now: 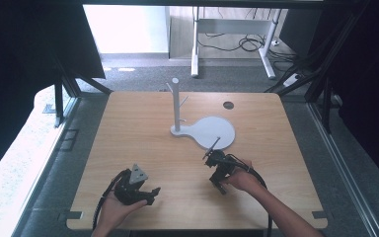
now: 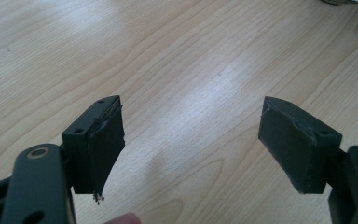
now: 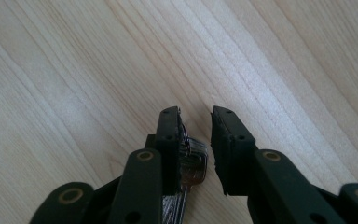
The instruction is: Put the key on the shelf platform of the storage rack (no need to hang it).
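Left hand-held gripper: jaws wide, empty, parked low over worktop | right hand-held gripper: jaws nearly closed around small metal piece, near white stand.

A wooden table stands on grey carpet, with a white-legged desk beyond.

Bare bench lies open on all sides; a peg stand on its white base blocks the far middle.
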A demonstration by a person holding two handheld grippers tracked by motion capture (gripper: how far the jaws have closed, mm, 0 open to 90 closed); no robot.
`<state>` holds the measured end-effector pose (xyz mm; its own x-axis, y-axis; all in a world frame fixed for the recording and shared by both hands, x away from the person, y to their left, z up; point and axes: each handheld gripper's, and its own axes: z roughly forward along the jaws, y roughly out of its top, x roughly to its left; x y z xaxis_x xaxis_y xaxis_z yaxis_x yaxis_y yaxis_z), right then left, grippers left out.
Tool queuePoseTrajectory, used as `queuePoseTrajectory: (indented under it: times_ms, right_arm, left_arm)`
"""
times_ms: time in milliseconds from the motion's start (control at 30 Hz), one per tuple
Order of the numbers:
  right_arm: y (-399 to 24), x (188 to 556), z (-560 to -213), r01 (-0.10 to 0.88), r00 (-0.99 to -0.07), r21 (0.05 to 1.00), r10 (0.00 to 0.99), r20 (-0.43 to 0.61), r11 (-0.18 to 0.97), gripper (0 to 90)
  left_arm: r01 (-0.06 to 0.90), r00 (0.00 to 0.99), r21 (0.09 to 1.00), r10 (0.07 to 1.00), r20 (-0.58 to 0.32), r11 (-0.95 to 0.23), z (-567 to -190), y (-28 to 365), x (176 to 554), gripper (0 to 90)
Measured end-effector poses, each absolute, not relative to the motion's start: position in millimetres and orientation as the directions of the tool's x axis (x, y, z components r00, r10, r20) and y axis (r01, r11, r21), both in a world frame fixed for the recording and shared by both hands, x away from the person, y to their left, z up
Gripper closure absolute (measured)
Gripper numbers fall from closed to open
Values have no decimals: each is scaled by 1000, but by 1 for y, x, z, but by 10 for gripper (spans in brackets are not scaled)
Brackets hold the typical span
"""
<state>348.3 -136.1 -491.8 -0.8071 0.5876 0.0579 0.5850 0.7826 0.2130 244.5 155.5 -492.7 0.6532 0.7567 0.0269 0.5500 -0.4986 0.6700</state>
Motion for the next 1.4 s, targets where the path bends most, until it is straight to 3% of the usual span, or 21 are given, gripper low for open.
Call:
queuePoseTrajectory:
  times_ms: [167, 700, 1033, 1400]
  right_arm:
    - [-137, 349, -492, 592, -804, 212, 590, 76, 778, 775]
    - [-133, 352, -494, 596, -800, 208, 594, 81, 775, 747]
    - [-132, 351, -496, 595, -803, 170, 591, 79, 785, 880]
    - [-141, 352, -477, 598, -800, 170, 594, 79, 783, 894]
  left_arm:
    - [555, 651, 668, 759, 22, -495, -494, 157, 246, 227]
    - [559, 654, 665, 756, 14, -495, -495, 157, 247, 227]
    - [562, 651, 663, 759, 14, -494, -496, 158, 247, 227]
    - [564, 652, 660, 758, 13, -497, -497, 158, 248, 227]
